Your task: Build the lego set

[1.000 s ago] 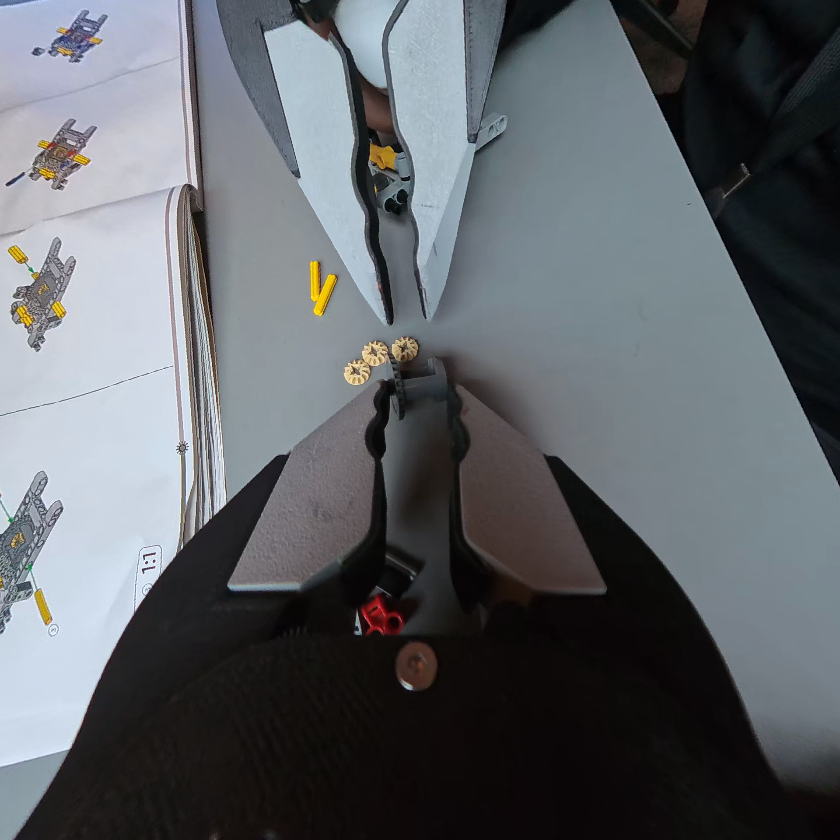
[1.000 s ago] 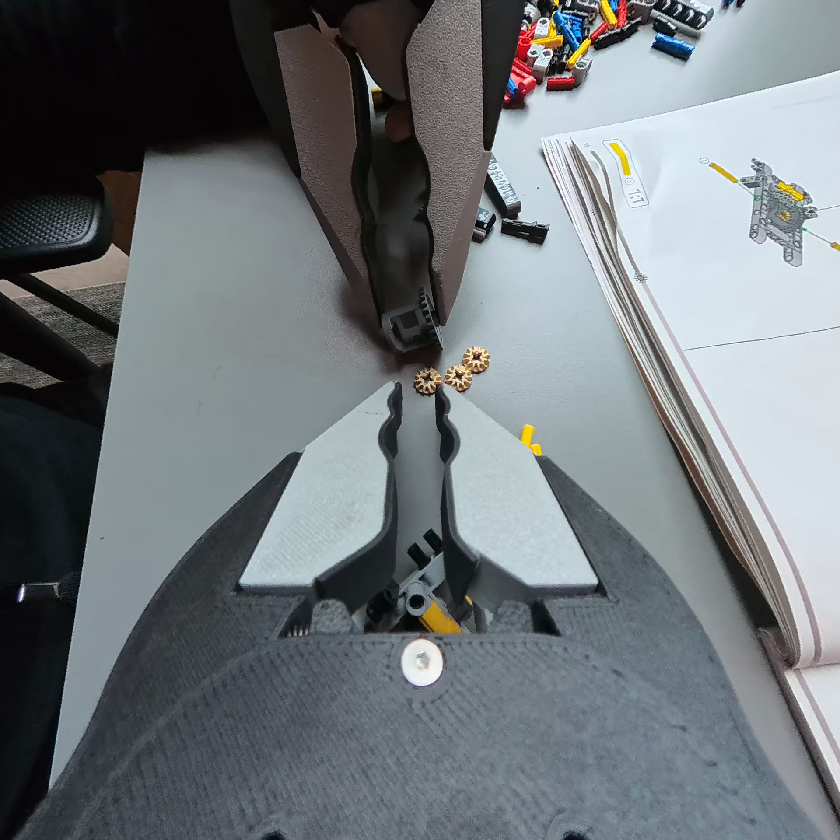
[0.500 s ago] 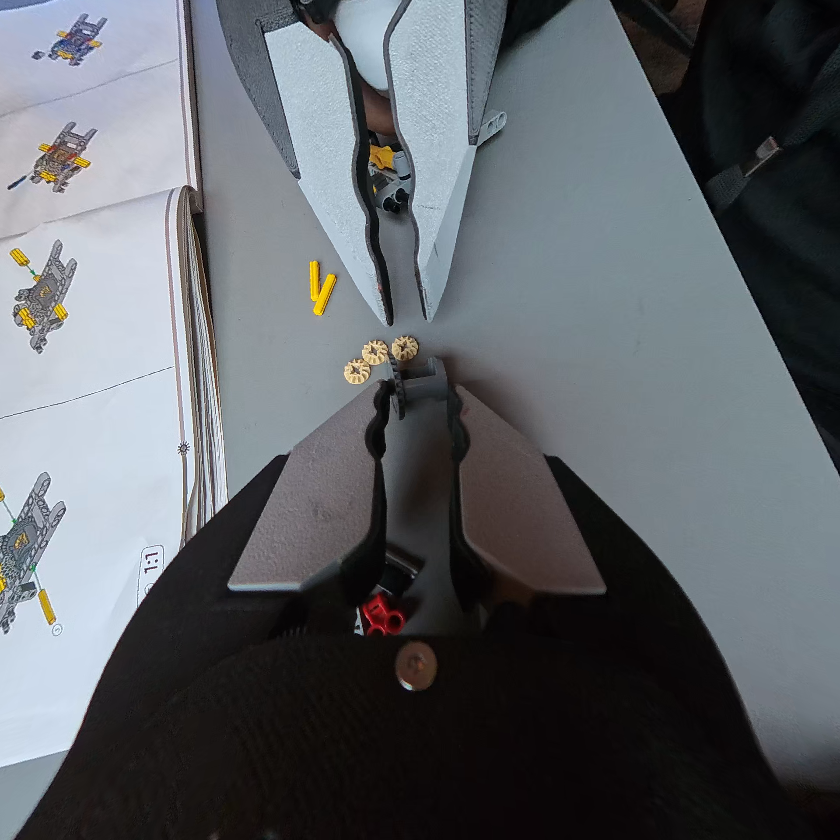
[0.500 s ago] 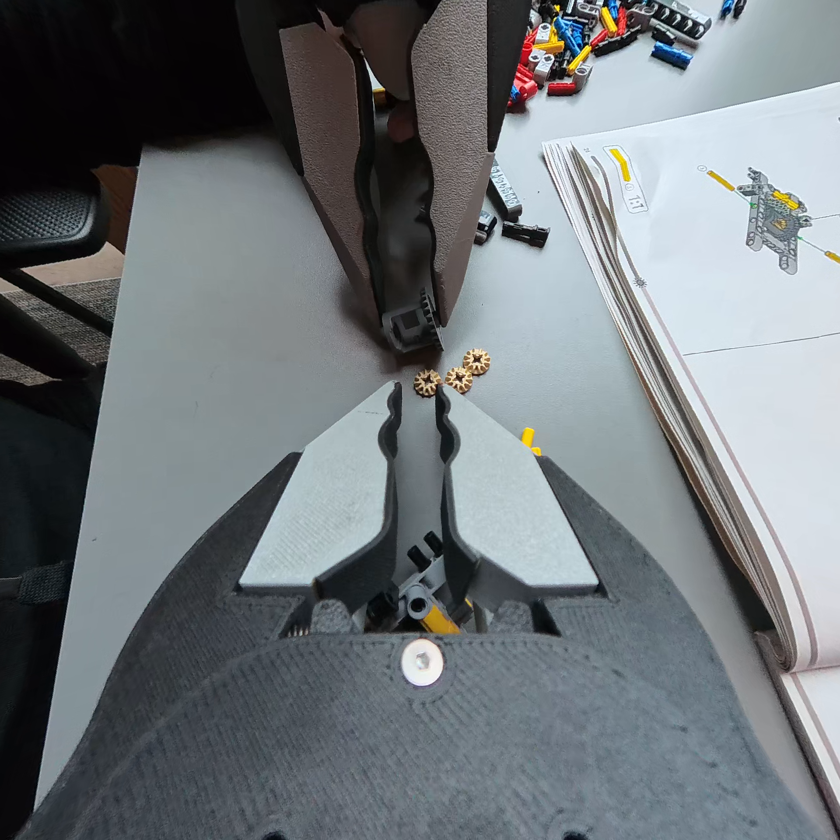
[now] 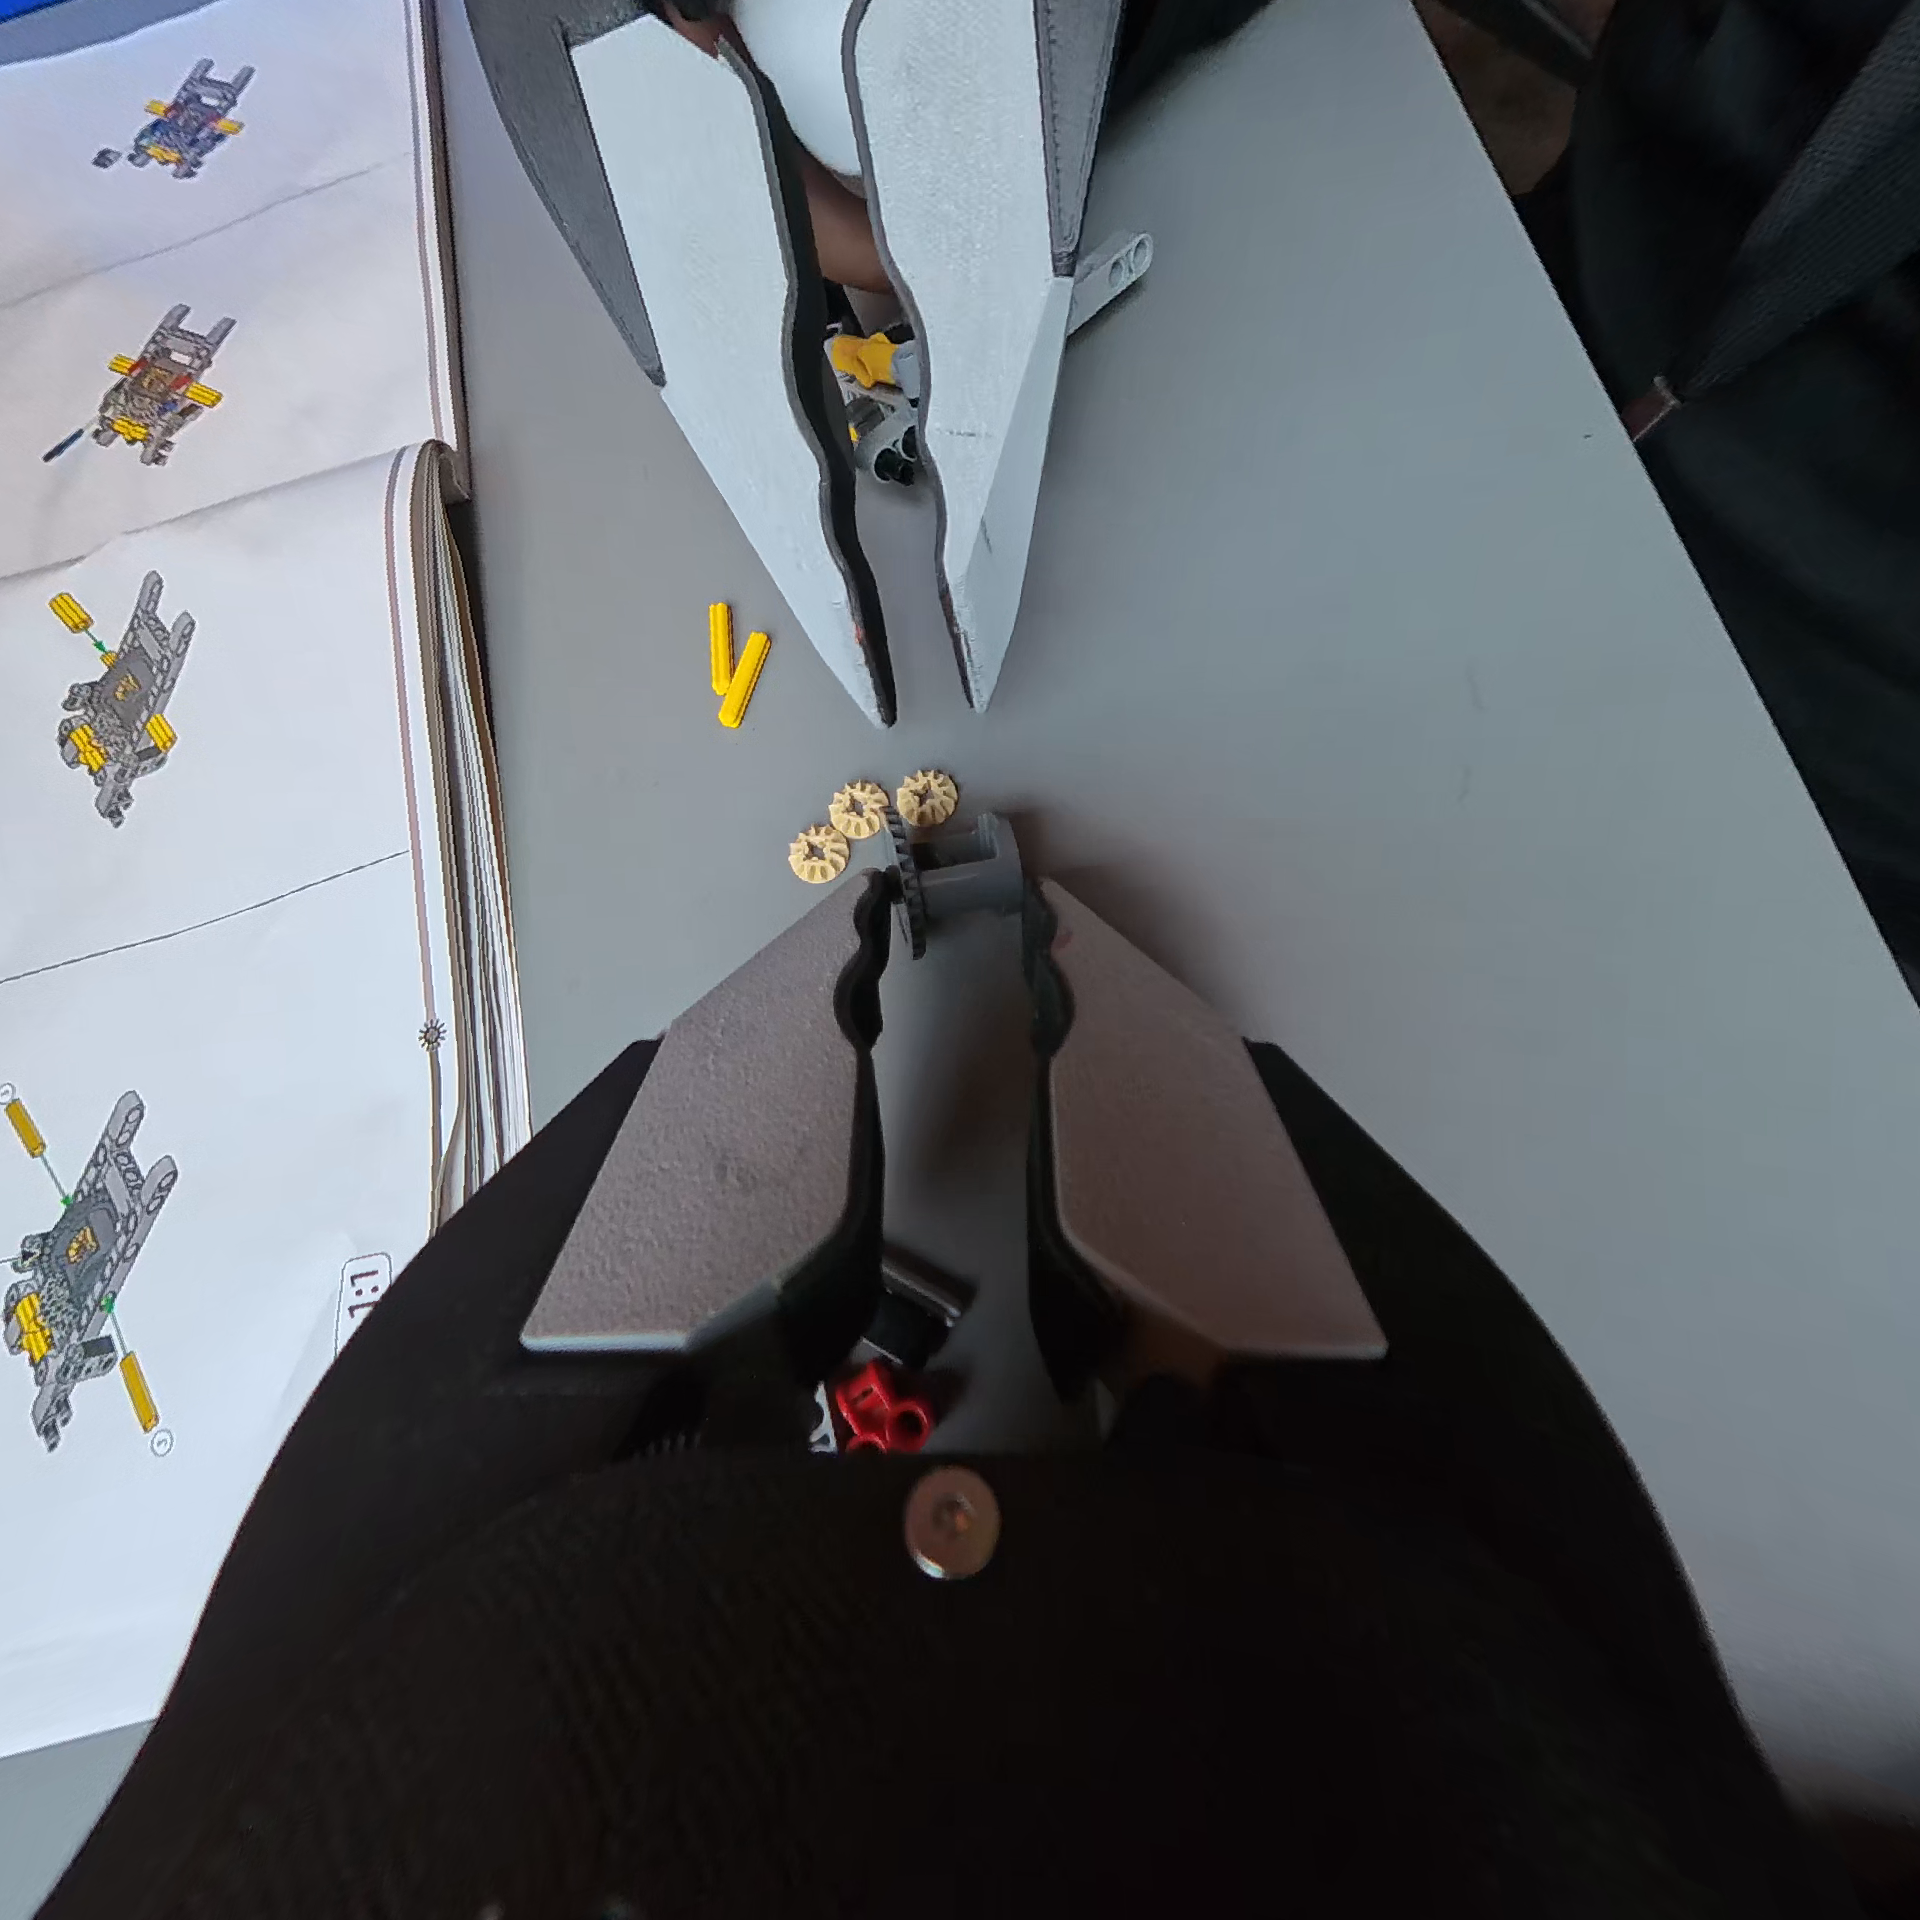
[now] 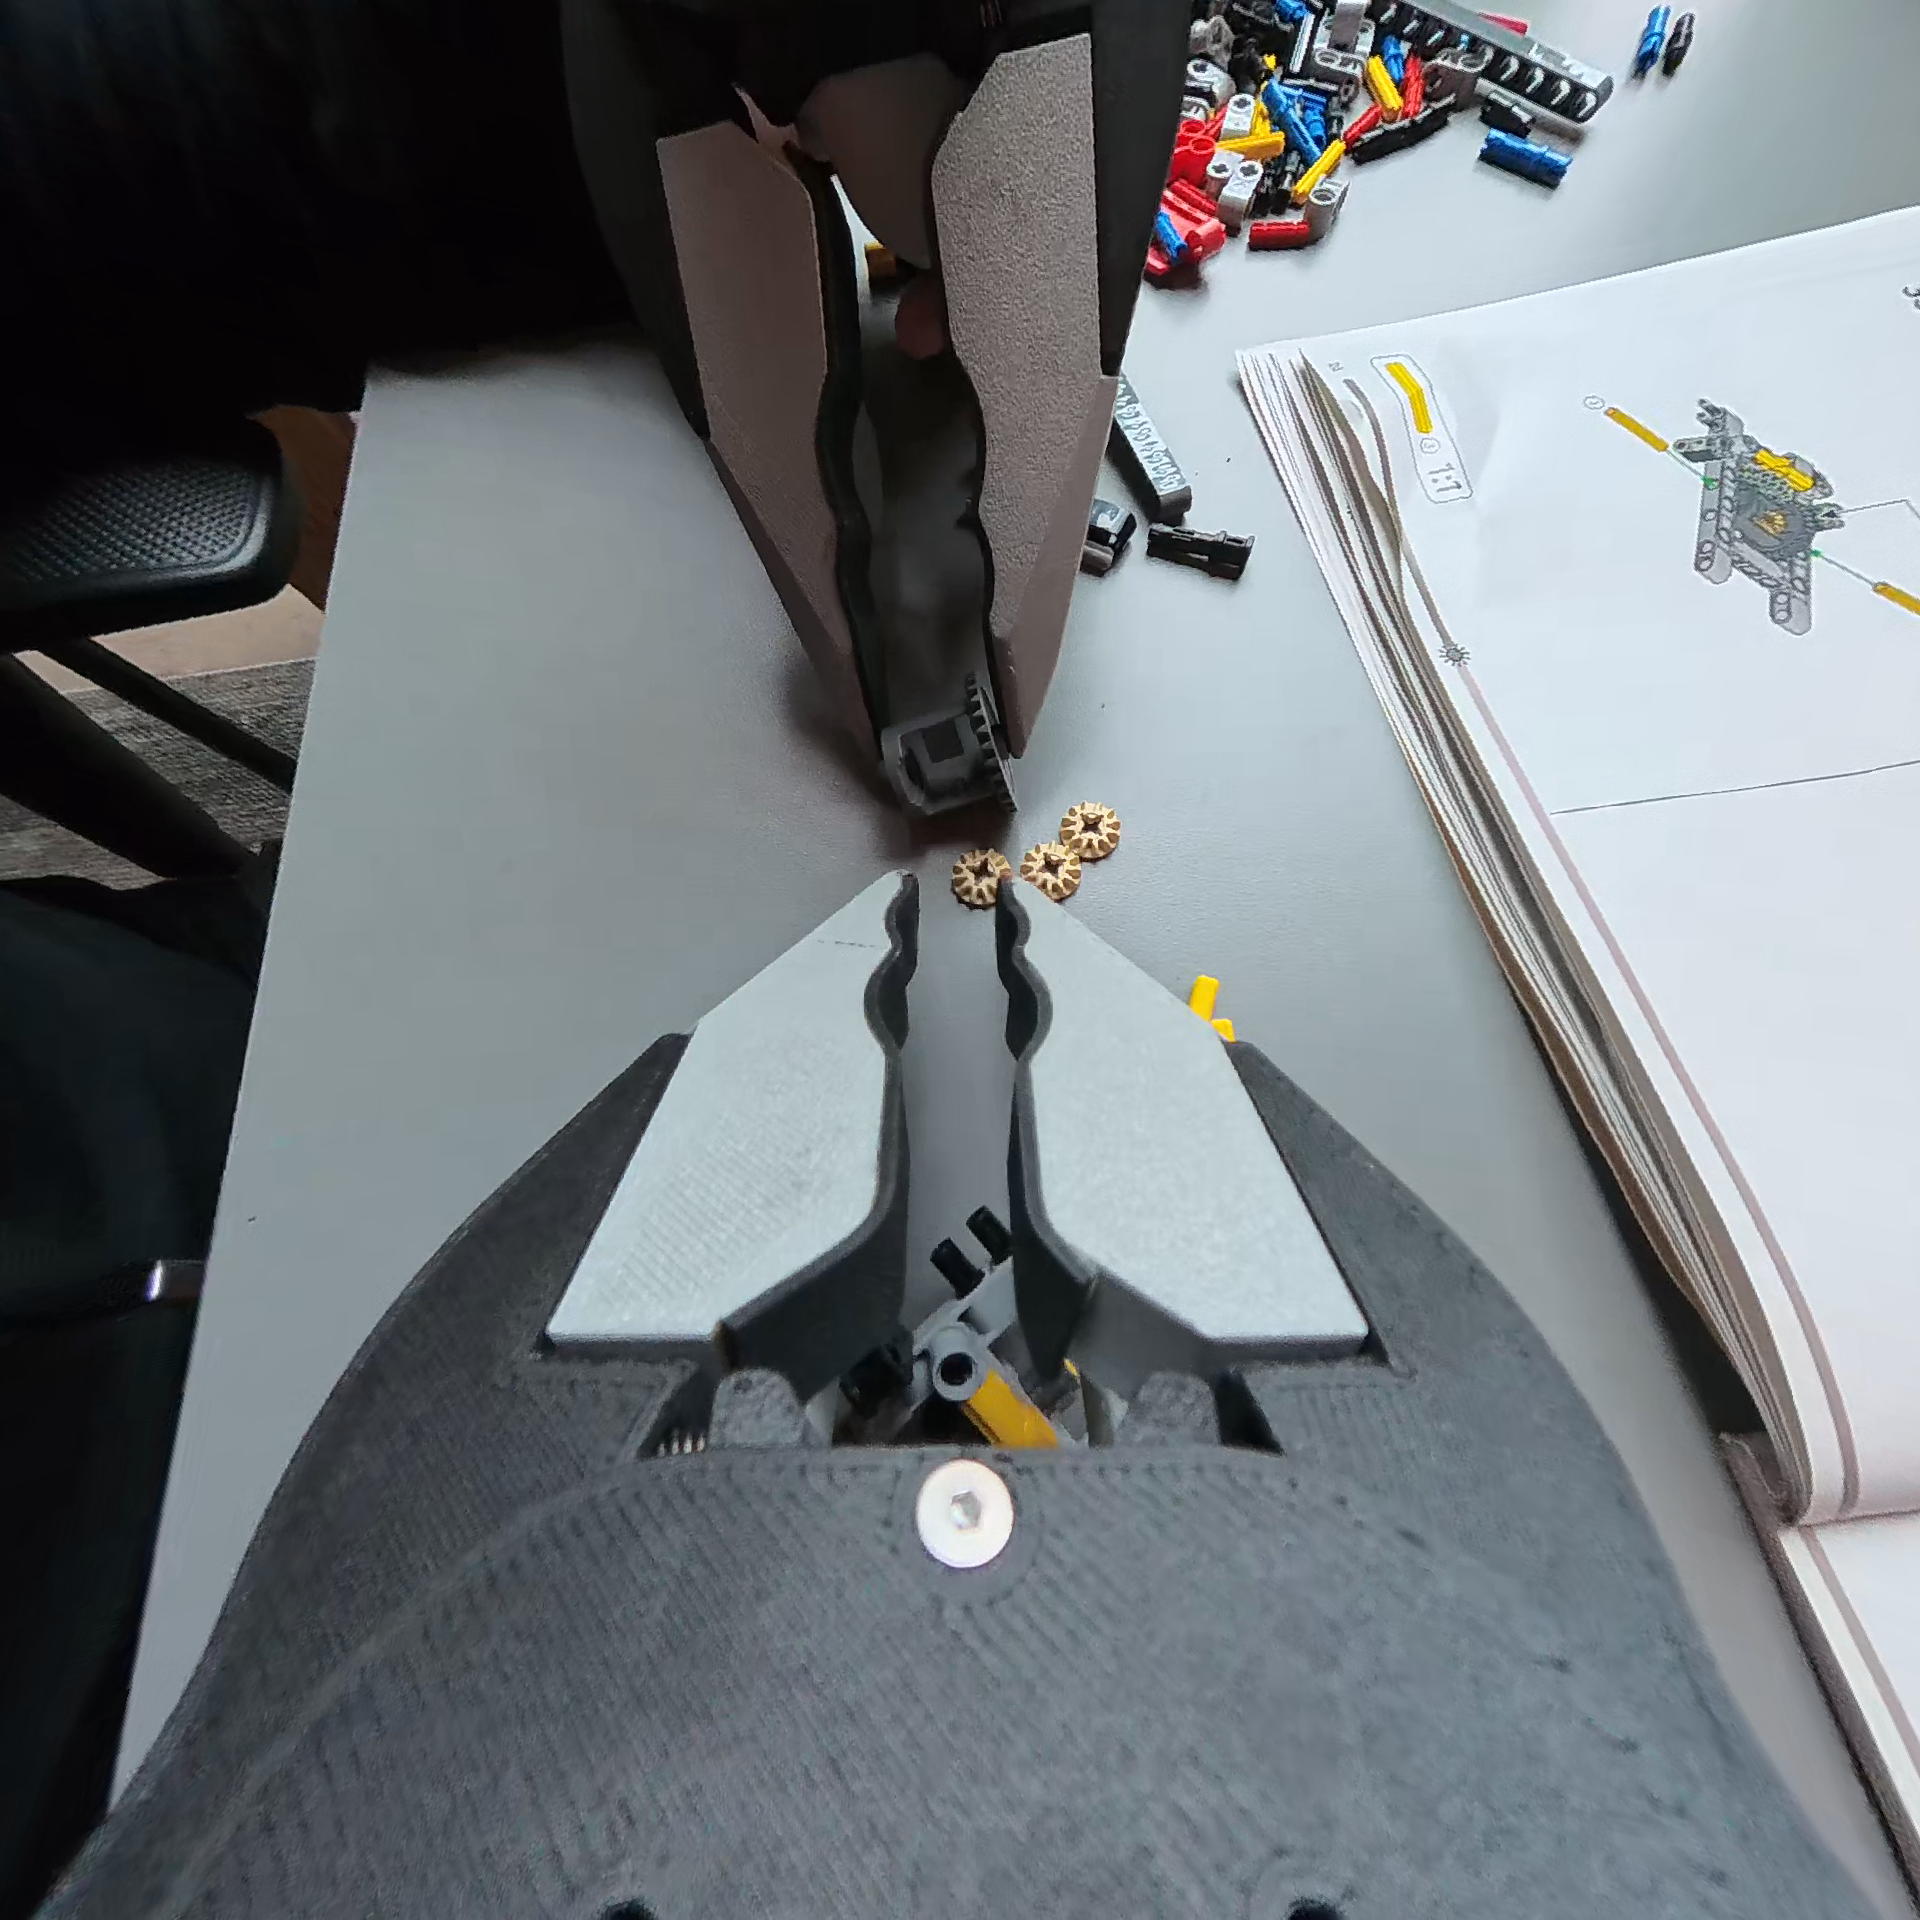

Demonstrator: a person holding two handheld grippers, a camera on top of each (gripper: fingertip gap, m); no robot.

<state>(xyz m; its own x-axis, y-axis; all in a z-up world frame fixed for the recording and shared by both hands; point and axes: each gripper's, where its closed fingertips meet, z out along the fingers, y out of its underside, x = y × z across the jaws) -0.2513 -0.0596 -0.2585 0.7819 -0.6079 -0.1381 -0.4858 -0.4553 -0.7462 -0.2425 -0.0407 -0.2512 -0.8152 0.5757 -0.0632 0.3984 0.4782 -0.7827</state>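
We see the two grippers tip to tip over the table (image 5: 1351,644). The left gripper (image 5: 951,894) has the geared housing (image 5: 961,878) between its tips; the right gripper (image 6: 956,909) faces it. Three small gears (image 6: 1049,857) lie in a row between the tips, beside the housing. Two short axles (image 5: 736,670) lie beside the right gripper, toward the instruction booklet (image 6: 1662,727). The loose parts pile (image 6: 1351,114) lies behind the left gripper.

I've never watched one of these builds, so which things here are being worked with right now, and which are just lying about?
In use:
left gripper, shut on the grey gear housing
right gripper, open
three tan gears
instruction booklet

Lying about:
pile of loose pieces
two yellow axles
black pin
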